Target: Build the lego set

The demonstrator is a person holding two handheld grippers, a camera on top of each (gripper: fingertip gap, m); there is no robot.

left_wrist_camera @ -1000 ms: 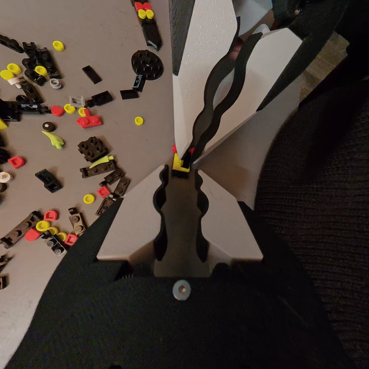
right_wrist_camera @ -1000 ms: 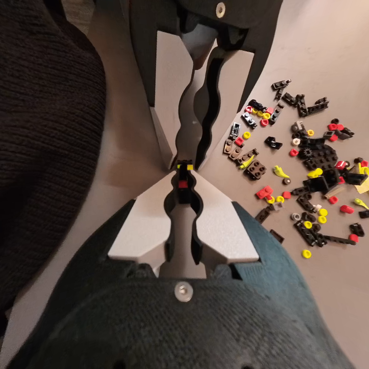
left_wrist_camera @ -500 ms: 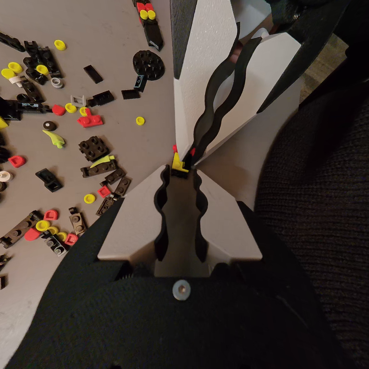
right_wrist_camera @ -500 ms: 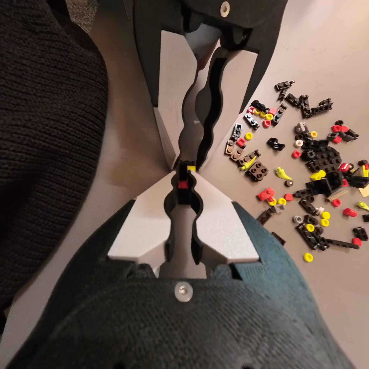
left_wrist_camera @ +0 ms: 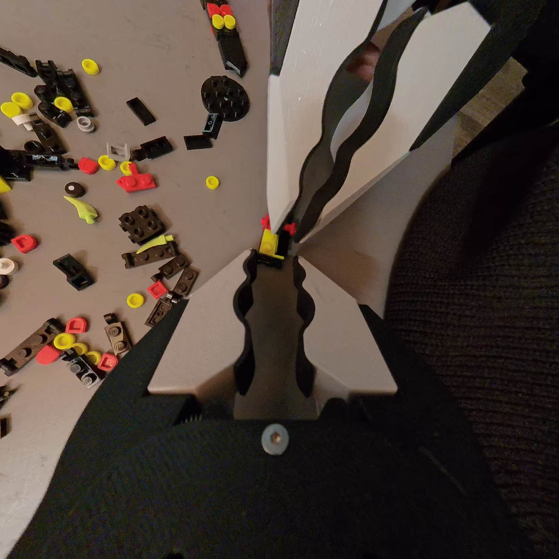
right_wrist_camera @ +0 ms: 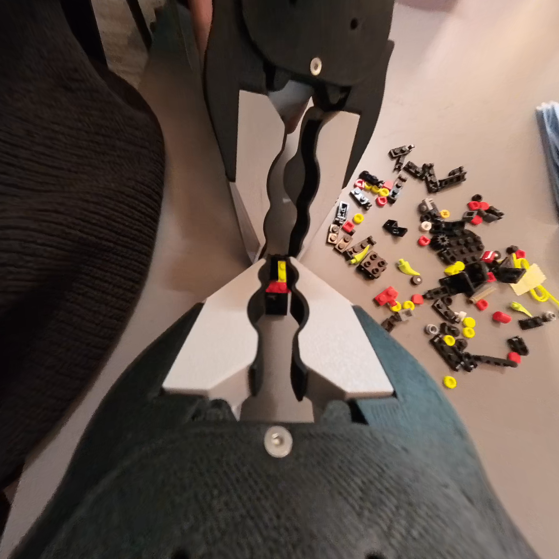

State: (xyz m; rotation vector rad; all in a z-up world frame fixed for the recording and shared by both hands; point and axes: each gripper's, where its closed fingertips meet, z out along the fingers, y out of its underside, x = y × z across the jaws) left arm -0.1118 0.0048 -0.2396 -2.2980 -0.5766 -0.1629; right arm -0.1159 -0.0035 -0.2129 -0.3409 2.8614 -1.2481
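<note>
My right gripper (right_wrist_camera: 276,263) is shut on a small assembly (right_wrist_camera: 276,302) of black bricks with a red piece and a yellow plate, held above the table. The assembly also shows in the left wrist view (left_wrist_camera: 269,245), just past my left gripper (left_wrist_camera: 273,255). The left jaws stand a little apart, and their tips flank the assembly's black end without clearly pinching it. The two grippers meet tip to tip. The right gripper (left_wrist_camera: 290,239) comes in from the top of the left wrist view. The left gripper (right_wrist_camera: 279,252) comes in from the top of the right wrist view.
Many loose black, red, yellow and lime pieces lie on the grey table (left_wrist_camera: 169,45), among them a round black plate (left_wrist_camera: 225,98), a red plate (left_wrist_camera: 136,181) and a black 2x2 piece (left_wrist_camera: 140,223). The pile (right_wrist_camera: 453,272) lies right of the grippers. A dark knitted garment (right_wrist_camera: 60,211) is close beside them. My left and right fingertips are right by each other. From either gripper's tips it is about 11 cm to the dark knitted garment (right_wrist_camera: 60,211). The left camera catches it too, in the left wrist view (left_wrist_camera: 494,299).
The right wrist view has tilted and pulled back, so more of the left gripper's body and of the held assembly shows. The left wrist view is almost unchanged. Both grippers stay tip to tip.
</note>
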